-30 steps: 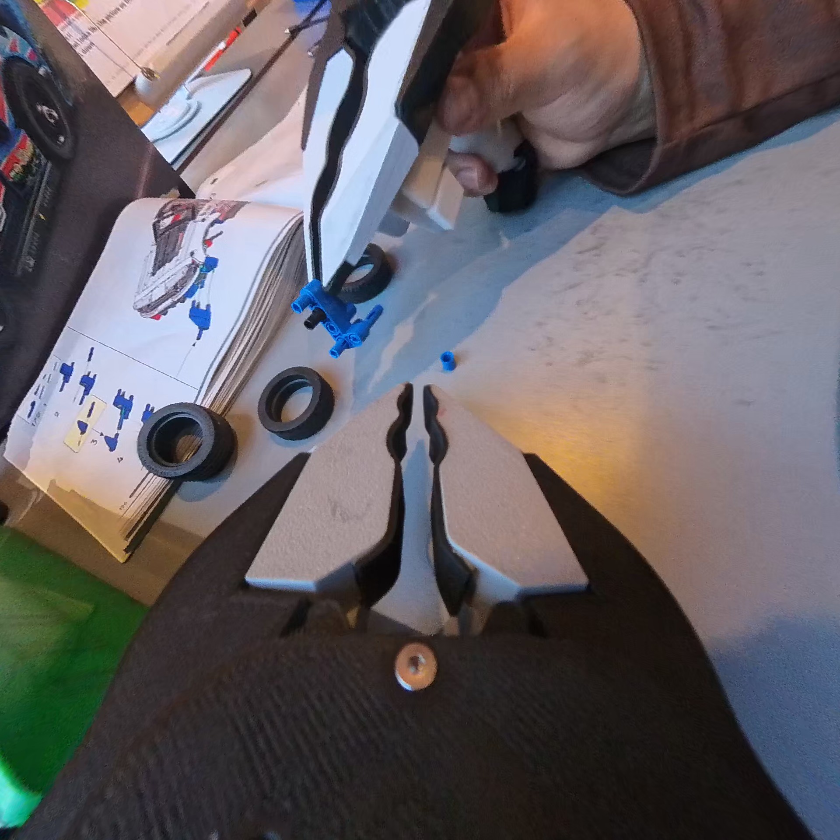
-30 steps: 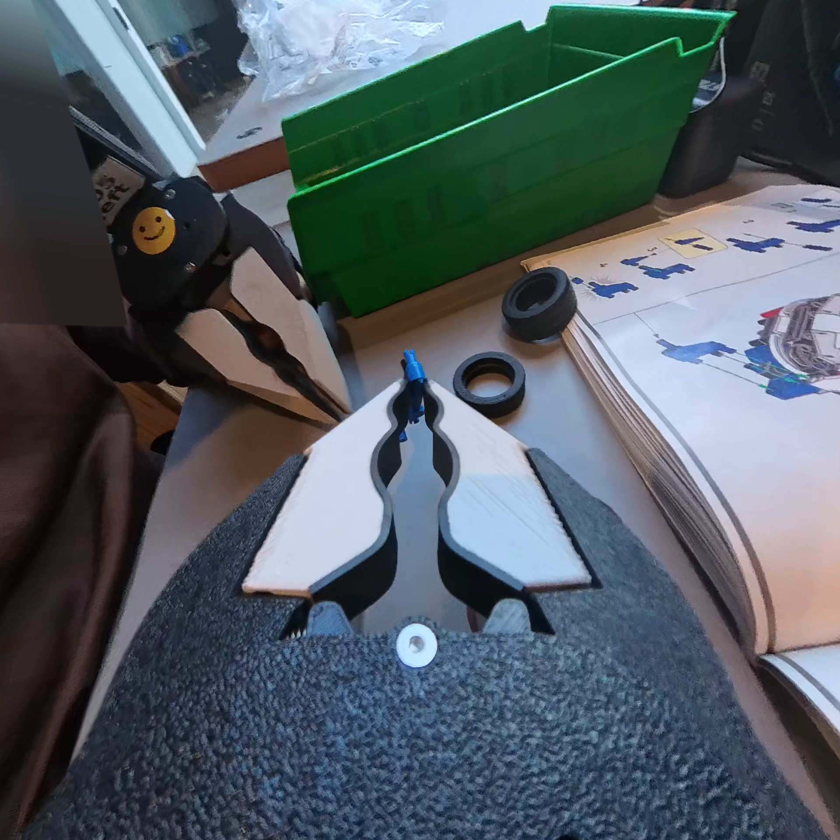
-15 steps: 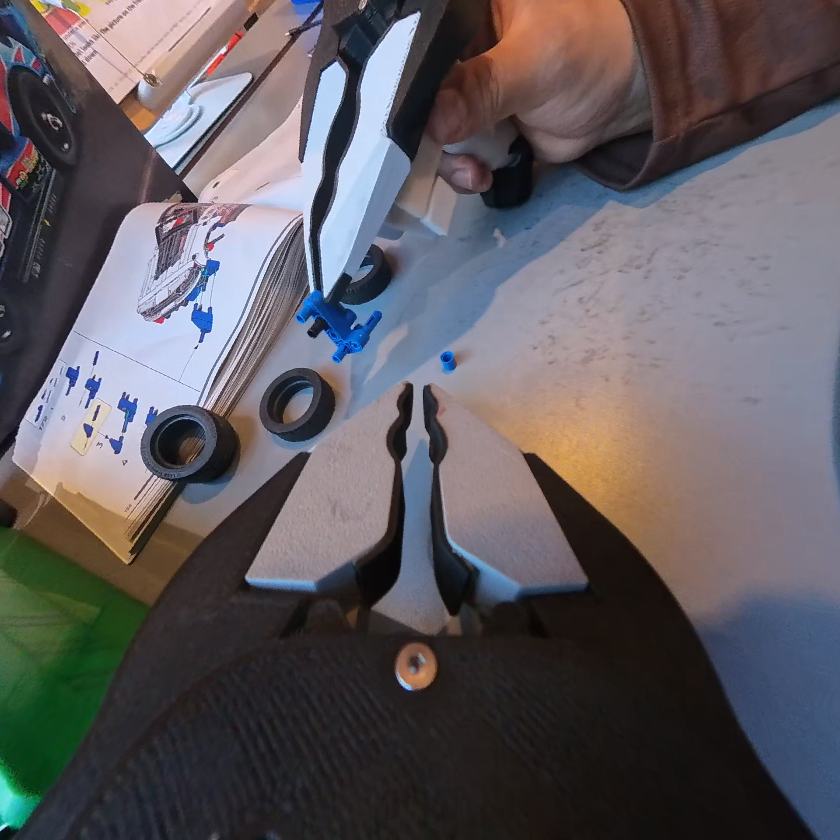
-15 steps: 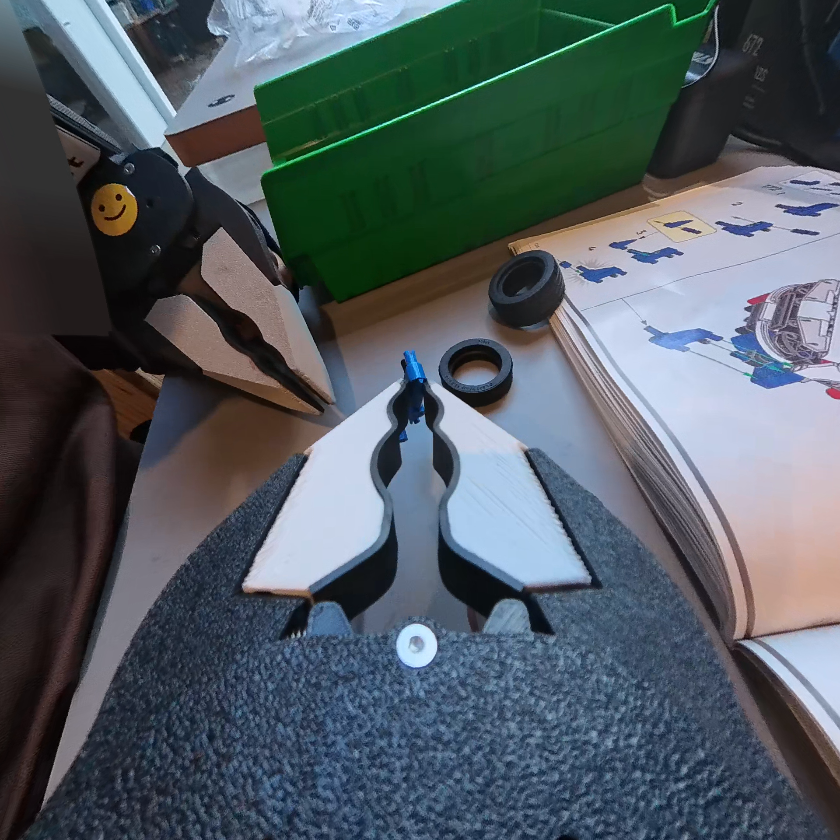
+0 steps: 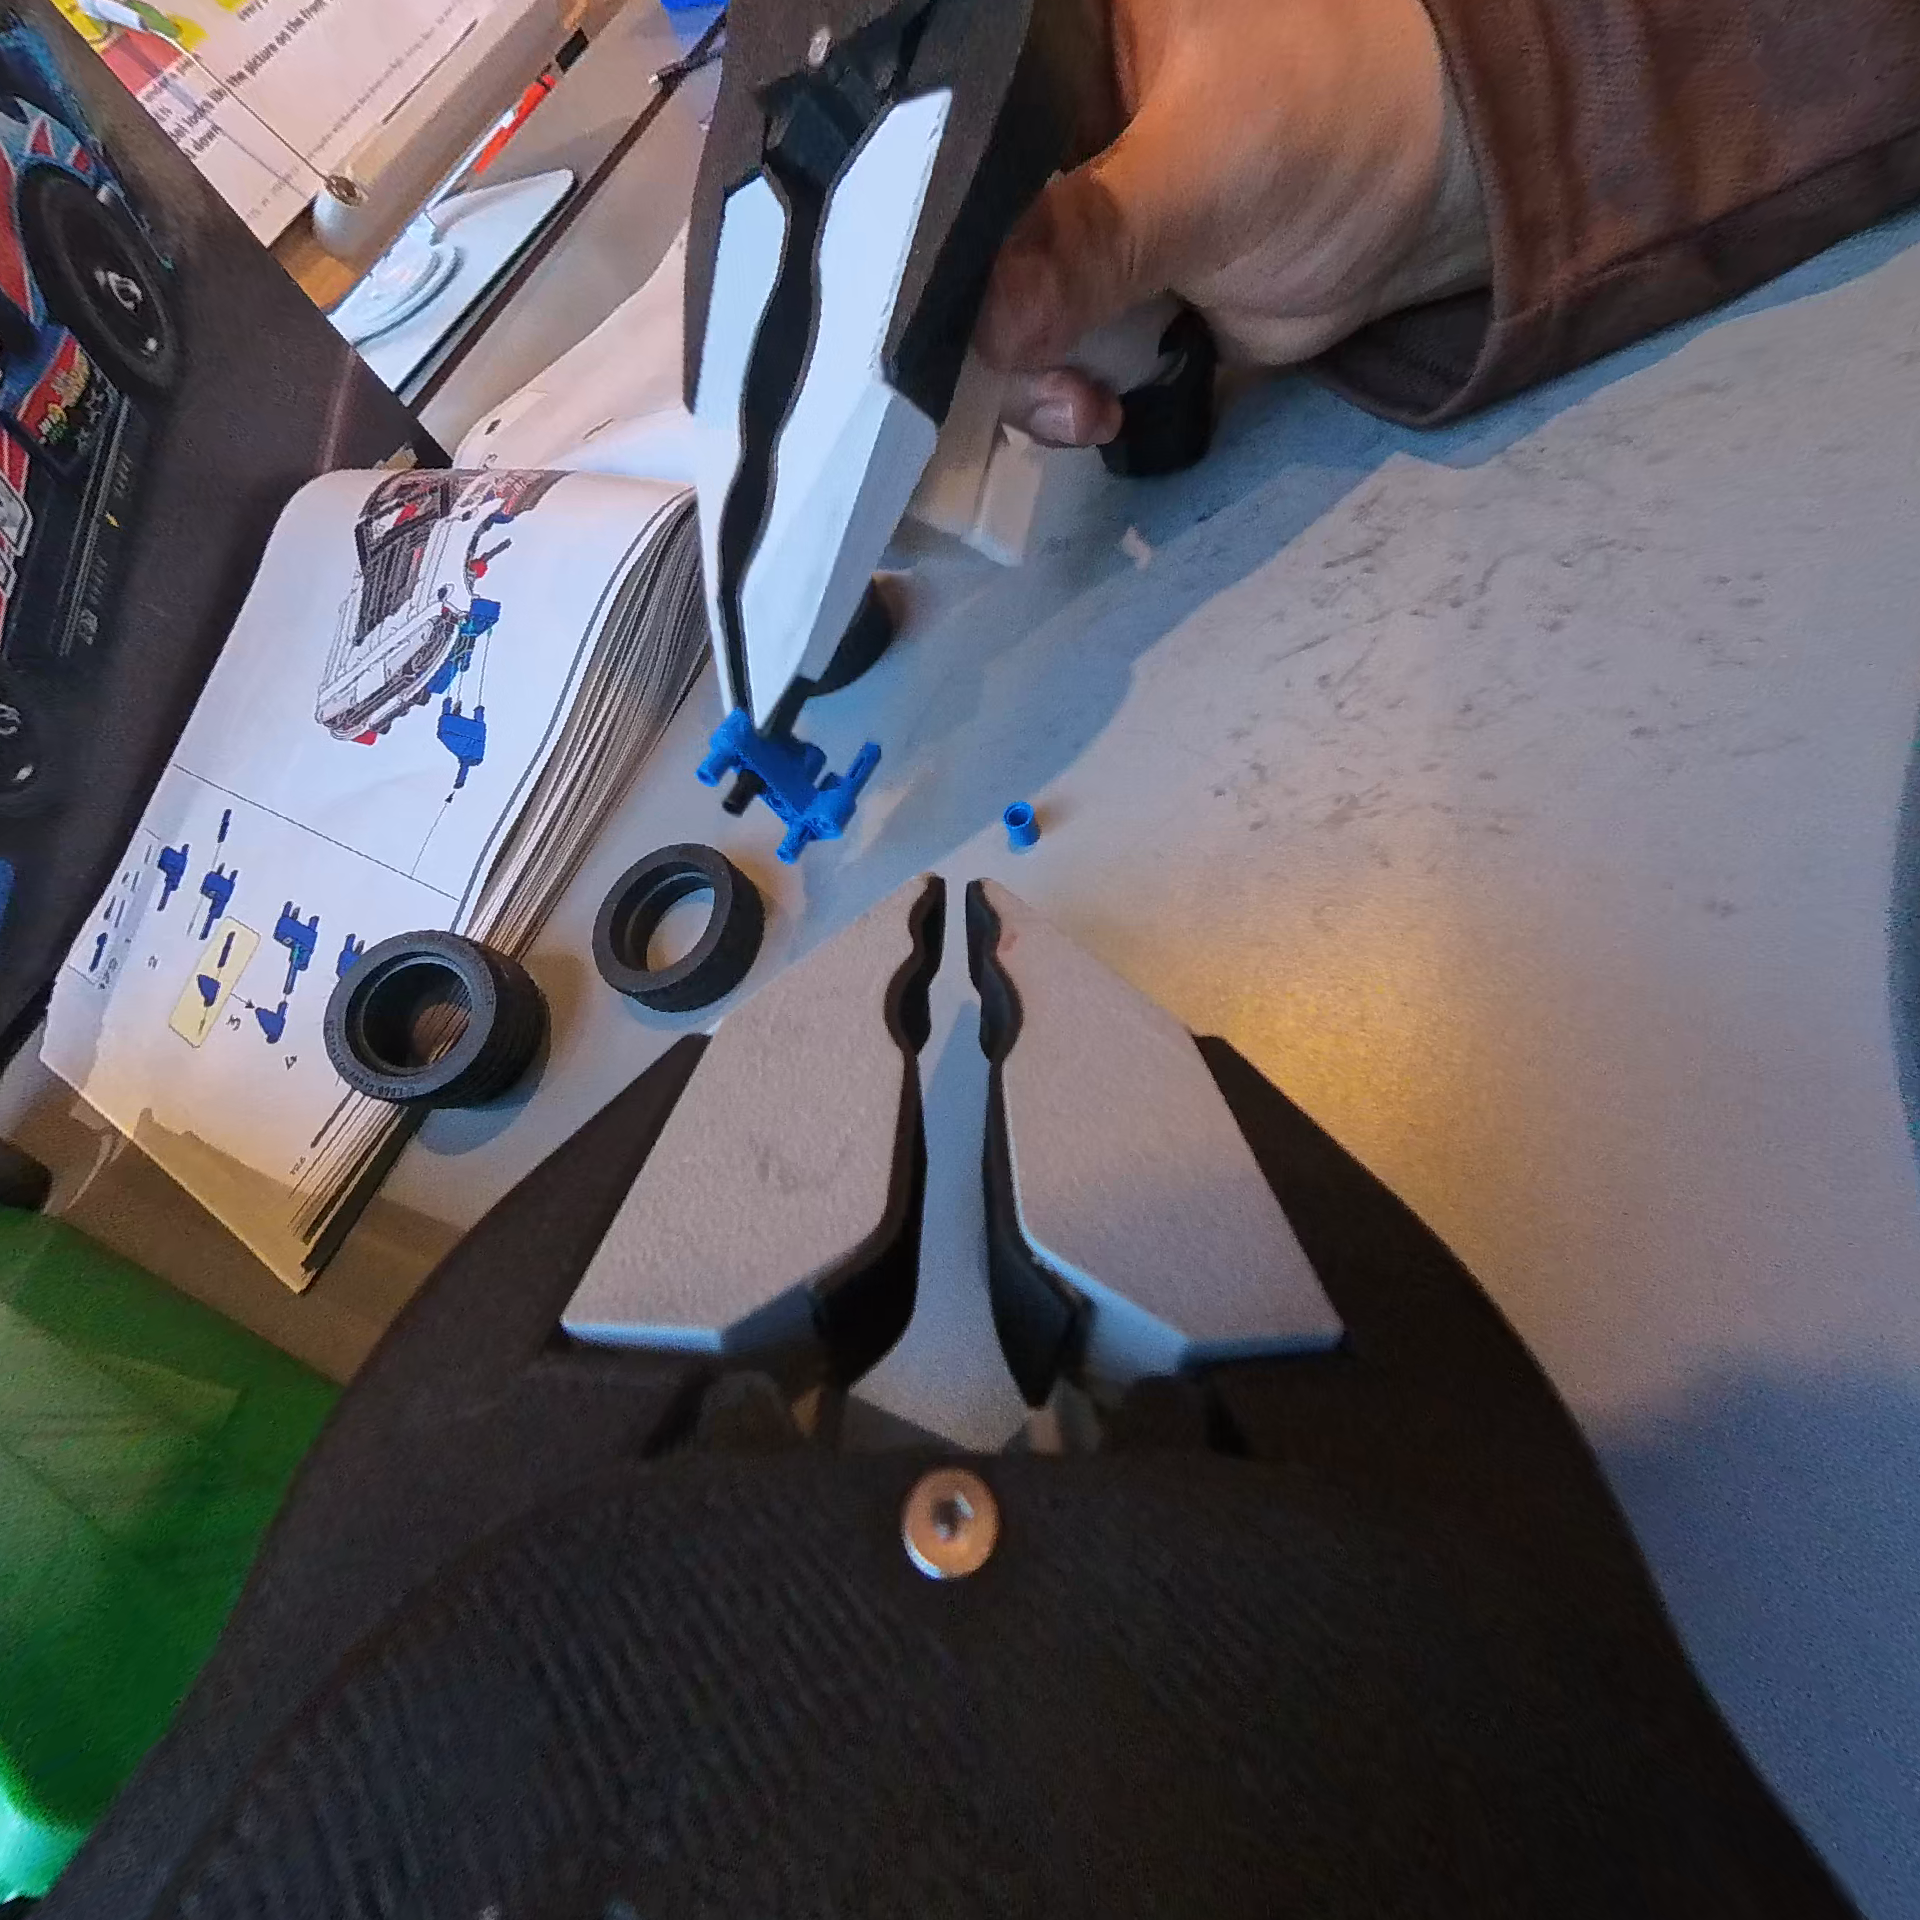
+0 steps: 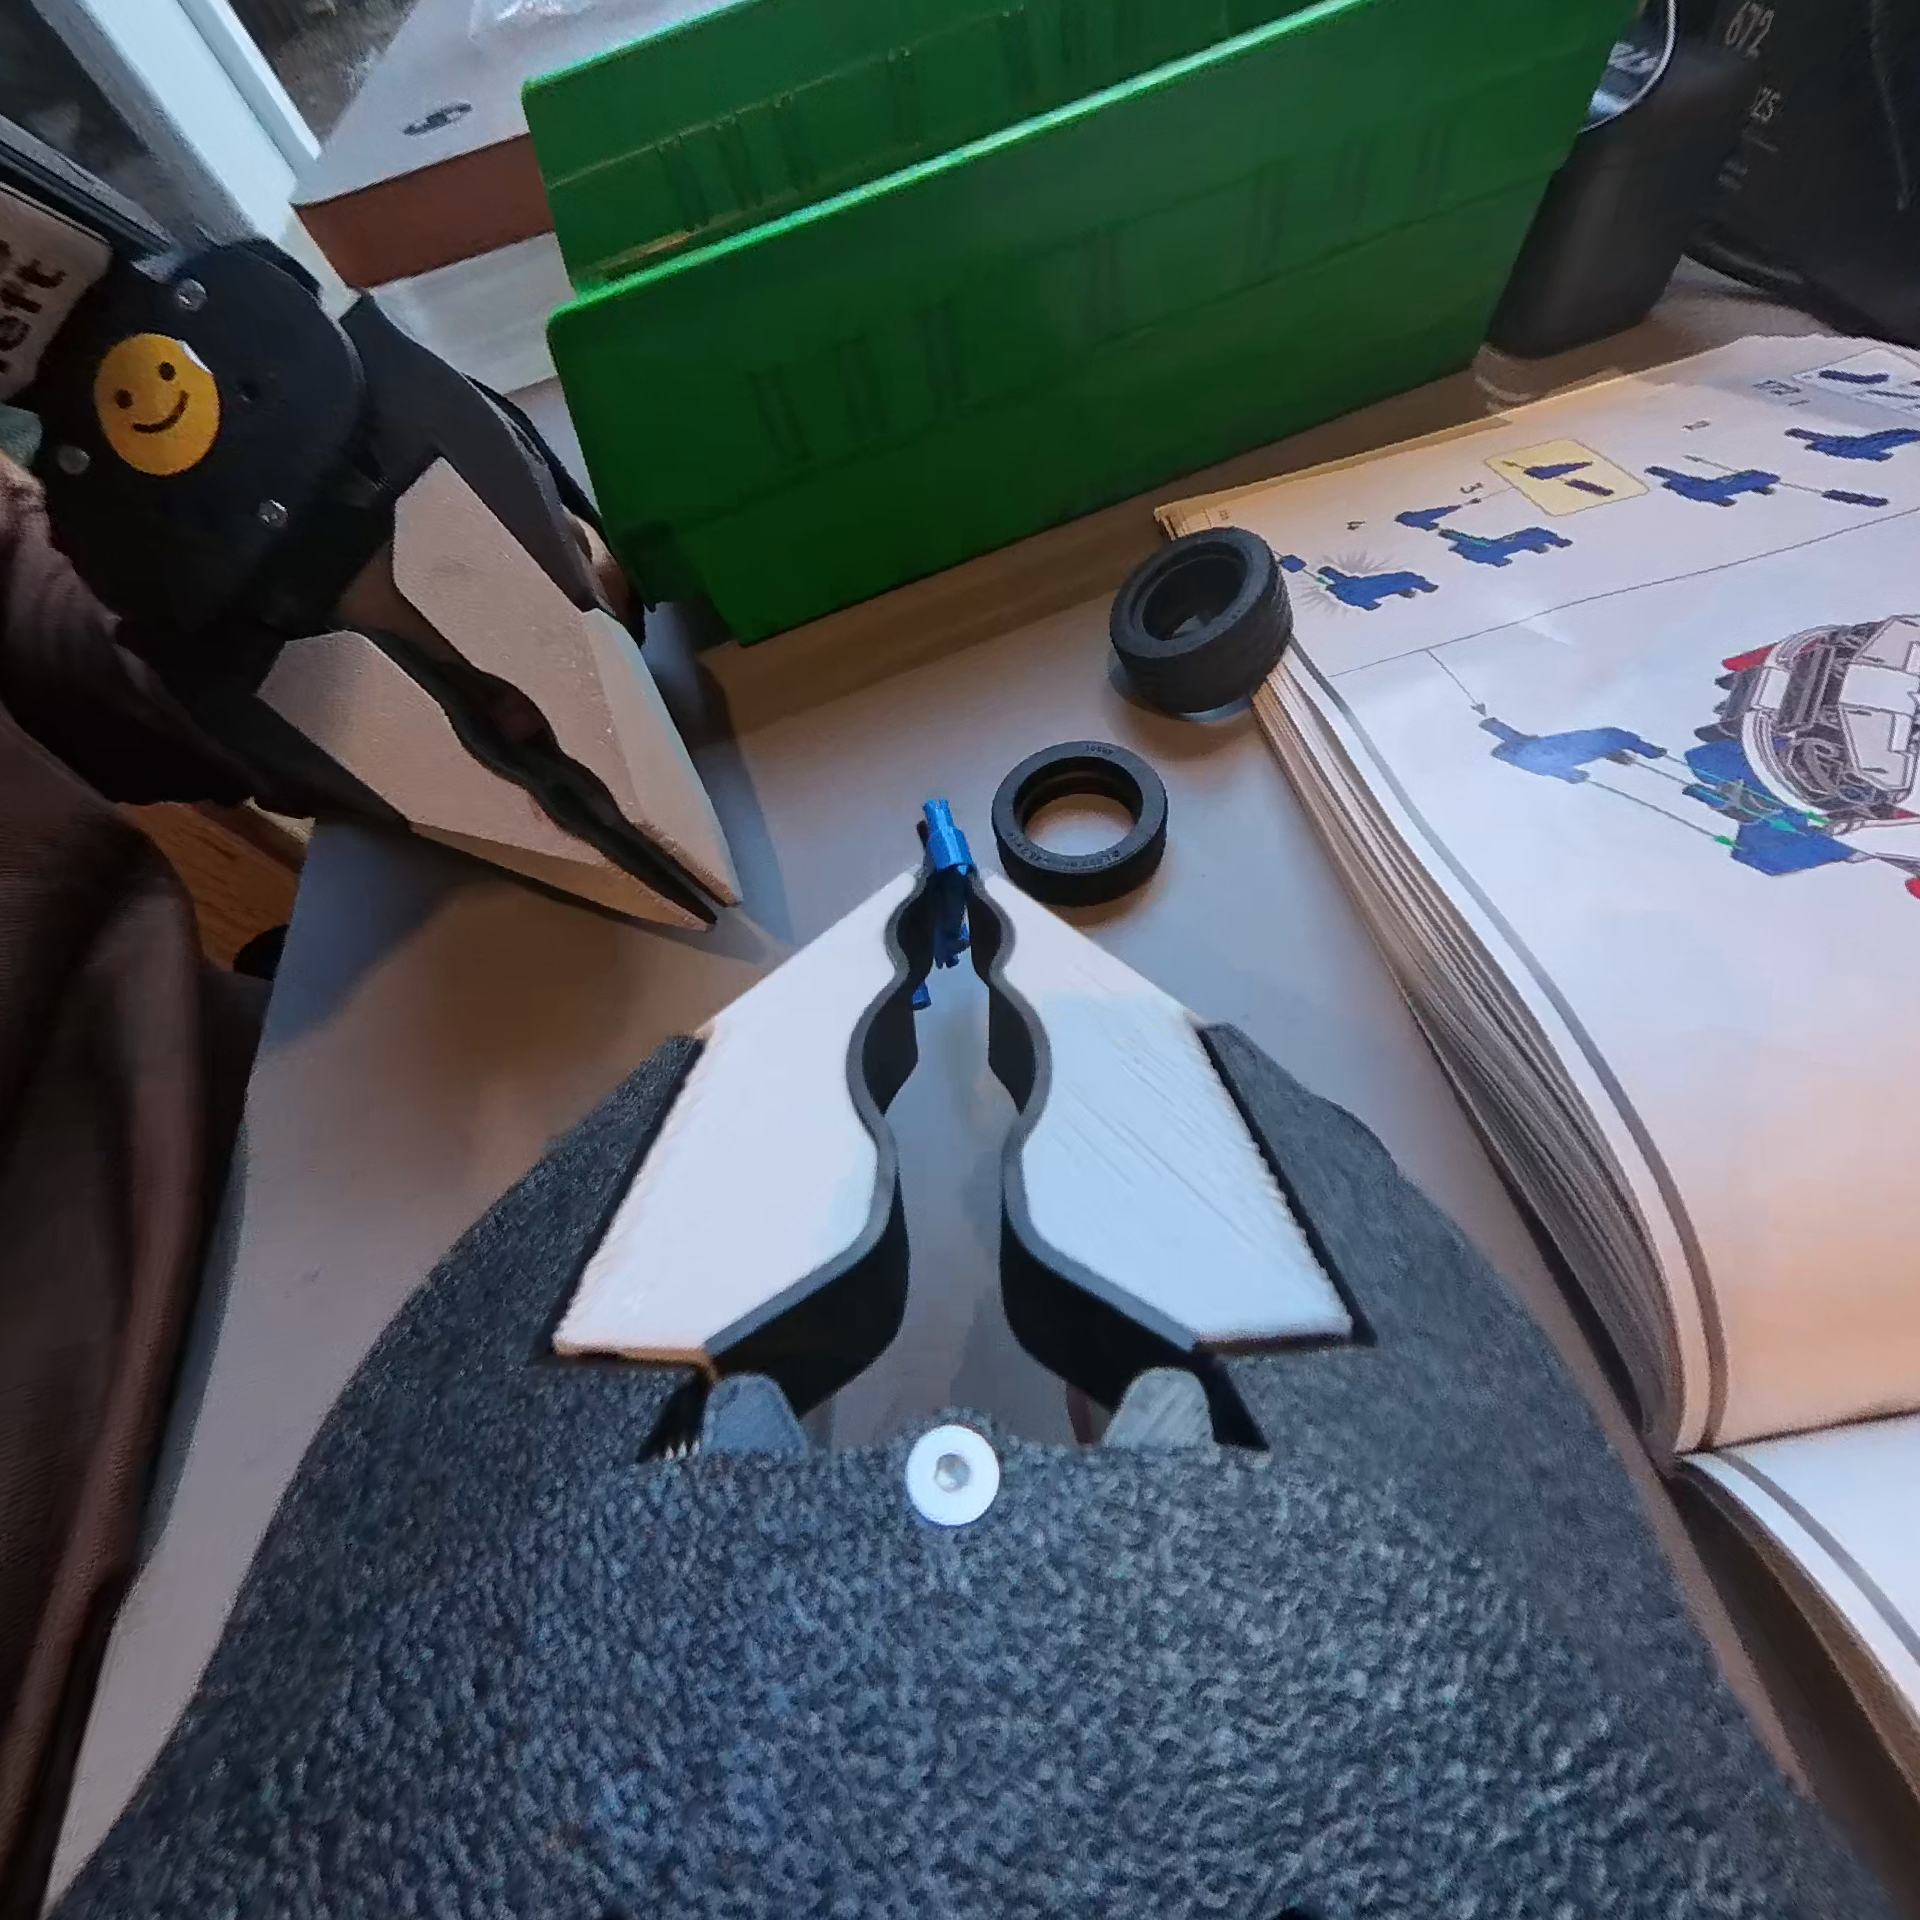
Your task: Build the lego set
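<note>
My right gripper (image 6: 948, 883) is shut on a small blue Lego assembly (image 6: 943, 854) and holds it just above the grey table. In the left wrist view the right gripper (image 5: 764, 727) comes down from above with the blue assembly (image 5: 792, 781) at its tips. My left gripper (image 5: 954, 888) is shut and empty, a little in front of the assembly; it also shows in the right wrist view (image 6: 717, 906) at the left. A loose blue pin (image 5: 1021, 827) lies on the table just beyond my left fingertips.
Two black tyres lie near the open instruction booklet (image 5: 416, 727): one flat (image 6: 1081, 836), one leaning on the booklet's edge (image 6: 1200, 618). A third tyre (image 5: 868, 634) sits behind the right gripper. A green bin (image 6: 1039, 312) stands behind. A dark set box (image 5: 62, 312) stands at the left.
My right gripper has shifted slightly with the blue assembly still in it. My left gripper has stayed shut and almost still.
</note>
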Tool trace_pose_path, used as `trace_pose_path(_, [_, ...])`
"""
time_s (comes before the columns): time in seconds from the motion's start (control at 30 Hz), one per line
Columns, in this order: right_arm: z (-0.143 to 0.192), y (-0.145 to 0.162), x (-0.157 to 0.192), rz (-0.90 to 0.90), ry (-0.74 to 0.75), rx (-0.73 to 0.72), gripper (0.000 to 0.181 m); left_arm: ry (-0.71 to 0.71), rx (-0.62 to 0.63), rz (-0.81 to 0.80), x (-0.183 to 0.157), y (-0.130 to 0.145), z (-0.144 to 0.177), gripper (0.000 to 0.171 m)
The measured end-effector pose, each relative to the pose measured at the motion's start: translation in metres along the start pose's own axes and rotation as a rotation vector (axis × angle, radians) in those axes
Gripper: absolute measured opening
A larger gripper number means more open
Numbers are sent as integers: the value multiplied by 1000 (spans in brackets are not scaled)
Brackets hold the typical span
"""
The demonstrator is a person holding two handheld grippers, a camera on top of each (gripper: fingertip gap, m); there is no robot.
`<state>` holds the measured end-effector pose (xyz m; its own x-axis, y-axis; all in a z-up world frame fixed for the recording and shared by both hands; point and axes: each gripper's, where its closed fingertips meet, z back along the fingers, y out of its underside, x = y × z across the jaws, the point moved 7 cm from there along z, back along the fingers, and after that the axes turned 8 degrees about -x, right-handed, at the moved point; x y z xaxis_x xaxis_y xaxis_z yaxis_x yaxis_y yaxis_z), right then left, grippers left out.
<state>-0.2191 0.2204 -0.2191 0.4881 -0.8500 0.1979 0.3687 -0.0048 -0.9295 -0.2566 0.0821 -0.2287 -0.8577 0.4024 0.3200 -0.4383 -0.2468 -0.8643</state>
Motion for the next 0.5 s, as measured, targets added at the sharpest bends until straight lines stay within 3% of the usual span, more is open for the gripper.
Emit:
trace_pose_path(0.27, [-12,12,0,44,63,152,6,4,5,3,0,0,0,0])
trace_pose_path(0.5, [-11,13,2,52,57,158,6,3,17,-11,-1,1,-2,0])
